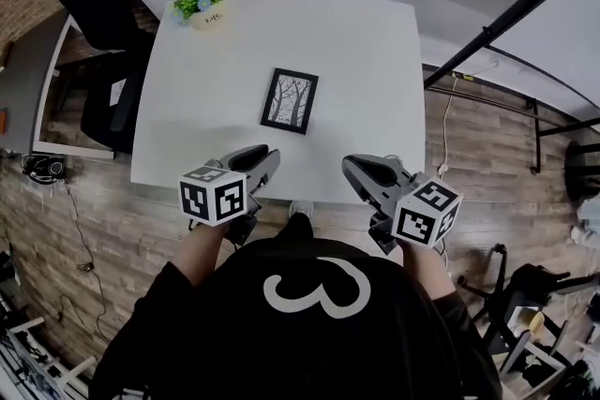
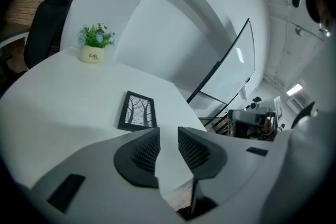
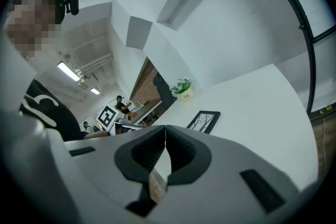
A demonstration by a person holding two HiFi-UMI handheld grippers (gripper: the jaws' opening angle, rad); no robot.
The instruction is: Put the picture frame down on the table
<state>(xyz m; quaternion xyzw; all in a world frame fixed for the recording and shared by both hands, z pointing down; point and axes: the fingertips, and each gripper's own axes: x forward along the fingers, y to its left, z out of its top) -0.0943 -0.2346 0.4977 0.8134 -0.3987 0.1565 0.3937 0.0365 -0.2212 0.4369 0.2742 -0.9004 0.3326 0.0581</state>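
— Picture frame (image 1: 290, 100) first. Where is it?

— It lies flat on the white surface (image 1: 375, 61), face up. Nothing is touching it. It is ahead of both hand-held grippers, in the space between the two.

— Which one is closer to it?

— The left hand-held gripper (image 1: 268, 155), I think. The frame is just ahead of its tips and a little to its right. The right hand-held gripper (image 1: 349, 164) has the frame ahead and farther off to its left.

— Which way does the long side go?

— It points away from the grippers, toward the far edge, leaning a tiny bit sideways. The short bottom side faces them.

— Are the grippers holding anything?

— No. The left one is released: its jaws stand apart with only bare surface showing in the gap. The right one is clenched, tips together, with nothing inside. Both are over the near edge of the surface.

— So is the job done?

— It looks done to me. The frame is down and nobody holds it. The flower pot (image 1: 202, 3) is far beyond it, out of the way.
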